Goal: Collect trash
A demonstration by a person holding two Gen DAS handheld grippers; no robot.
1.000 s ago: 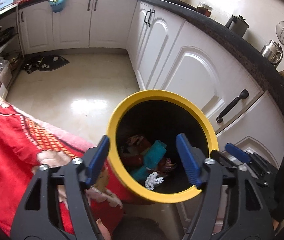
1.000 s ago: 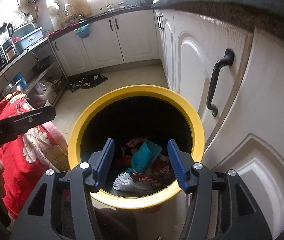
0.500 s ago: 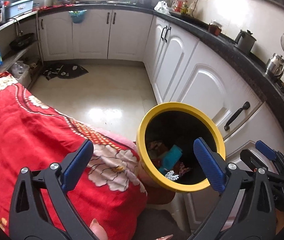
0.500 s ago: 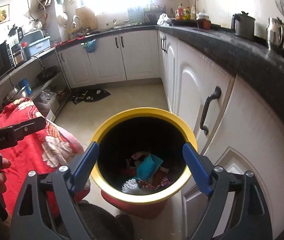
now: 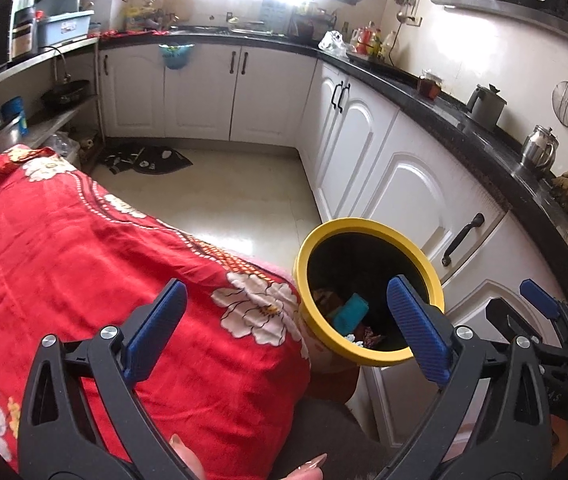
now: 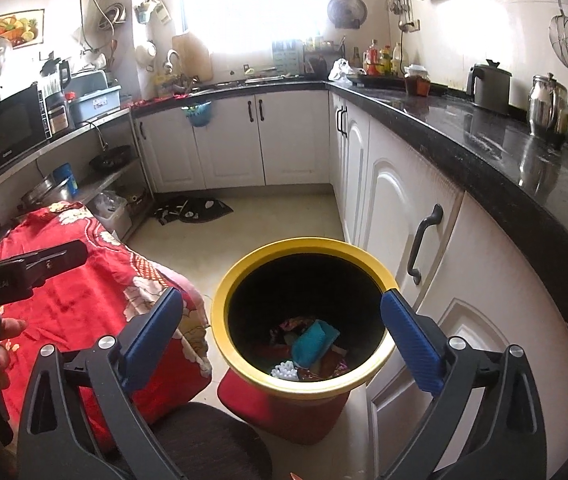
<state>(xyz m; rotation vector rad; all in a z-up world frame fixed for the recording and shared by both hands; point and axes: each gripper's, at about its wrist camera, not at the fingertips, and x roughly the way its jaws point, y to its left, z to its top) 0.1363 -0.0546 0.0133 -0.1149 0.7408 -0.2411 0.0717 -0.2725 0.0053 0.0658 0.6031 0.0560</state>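
While both grippers hang above it with nothing in them, the yellow-rimmed bin [image 6: 304, 312] stands on the floor [image 6: 284, 216] just beside the white cabinet doors [image 6: 388, 208], with the red floral blanket [image 5: 84, 248] draped close against its other side. The left gripper [image 5: 284, 328] has its jaws spread wide, one blue pad over the blanket and the other over the bin's mouth; the right gripper [image 6: 284, 340] is equally wide, its jaws straddling the rim. Inside lie the collected scraps [image 6: 308, 348]: a teal, sponge-like block, crinkled shiny wrappers and a small white knobbly piece. All look light and crushable, so I would expect little grip force to be needed; the wrappers may slip, and the soft block should compress between the ribbed pads. The bin's smooth, stiff, rounded rim seems the natural place to take hold.
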